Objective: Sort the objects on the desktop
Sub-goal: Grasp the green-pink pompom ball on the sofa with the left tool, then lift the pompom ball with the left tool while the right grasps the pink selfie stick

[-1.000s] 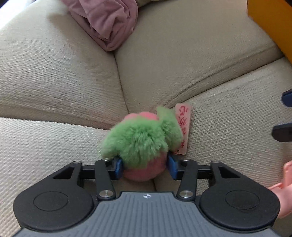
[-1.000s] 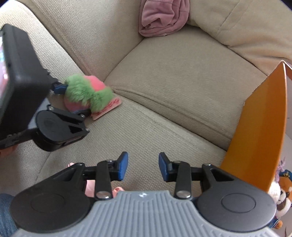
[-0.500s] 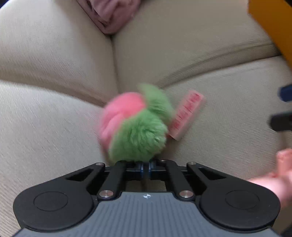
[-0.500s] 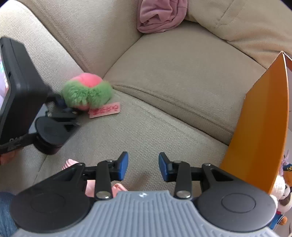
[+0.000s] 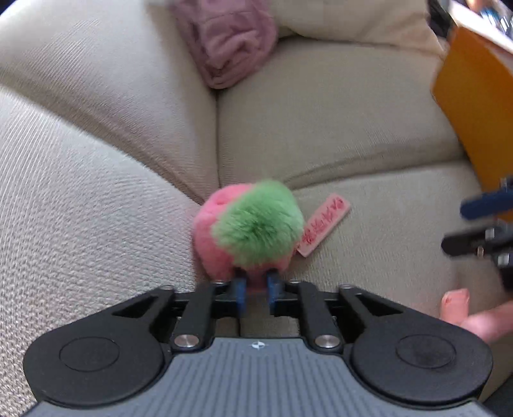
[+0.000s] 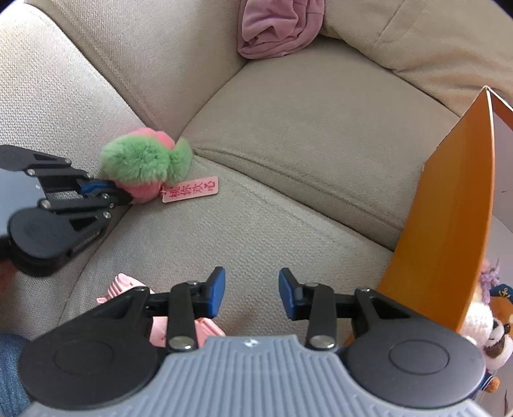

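1. Red Chinese characters are printed on a pink tag attached to a pink and green plush peach; in the right wrist view they are read as 桃你欢心 (in the left wrist view the tag is blurred and the writing cannot be made out).
2. No brand name can be read on either tool; only a small round emblem is seen on each grey body.
3. The plush peach is seen at the seam where two beige sofa cushions meet, with the tag lying flat on the cushion just beside it.
4. The left tongs are set narrowly apart and are opening; the bottom of the plush peach is caught between the blue pads, and the fur is pressed by them.
5. The right tongs are held partly open with nothing between the pads, well apart from the plush peach, which lies up and to the left of them.
6. A pink ribbed object is partly hidden under the right tongs.
7. An orange box stands at the right, with small soft toys beside it, and a mauve cloth is bunched at the back of the sofa.
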The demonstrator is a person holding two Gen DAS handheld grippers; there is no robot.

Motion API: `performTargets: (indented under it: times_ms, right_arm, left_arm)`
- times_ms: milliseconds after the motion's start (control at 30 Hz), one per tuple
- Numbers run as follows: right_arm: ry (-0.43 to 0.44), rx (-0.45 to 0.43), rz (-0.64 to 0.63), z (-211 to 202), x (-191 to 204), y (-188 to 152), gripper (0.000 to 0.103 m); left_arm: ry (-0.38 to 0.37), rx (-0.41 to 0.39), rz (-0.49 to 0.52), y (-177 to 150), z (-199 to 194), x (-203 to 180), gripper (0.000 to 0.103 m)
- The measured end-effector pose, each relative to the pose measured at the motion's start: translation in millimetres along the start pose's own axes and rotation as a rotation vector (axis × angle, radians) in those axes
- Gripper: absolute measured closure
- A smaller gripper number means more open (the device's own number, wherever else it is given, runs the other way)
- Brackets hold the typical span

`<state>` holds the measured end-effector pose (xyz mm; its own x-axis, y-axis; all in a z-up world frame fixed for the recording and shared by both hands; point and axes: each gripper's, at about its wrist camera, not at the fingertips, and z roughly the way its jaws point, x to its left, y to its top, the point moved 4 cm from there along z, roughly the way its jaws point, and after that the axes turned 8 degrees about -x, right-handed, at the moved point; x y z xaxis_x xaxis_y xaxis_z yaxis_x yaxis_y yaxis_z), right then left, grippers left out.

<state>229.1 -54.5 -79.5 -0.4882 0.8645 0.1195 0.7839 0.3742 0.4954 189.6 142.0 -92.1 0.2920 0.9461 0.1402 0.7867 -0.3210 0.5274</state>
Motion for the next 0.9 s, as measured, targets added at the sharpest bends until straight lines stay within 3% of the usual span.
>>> performTargets:
  times_ms: [100,233,700,900]
  right_arm:
    - [-0.002,-0.004,-0.003,-2,0,1,0.064]
    - [0.001,-0.002,0.002,-1,0,2,0.063]
    - [0.031,0.094,0.034,25,9,13,0.060]
    - [0.089,0.151,0.102,12,5,10,0.060]
  left_arm:
    - [-0.033,-0.020,-0.108,12,-5,10,0.071]
    - [-0.021,-0.054,-0.144,21,-4,12,0.071]
    - [0.030,-0.096,-0.065,37,31,-6,0.051]
    - [0.075,-0.091,0.007,42,44,-8,0.055]
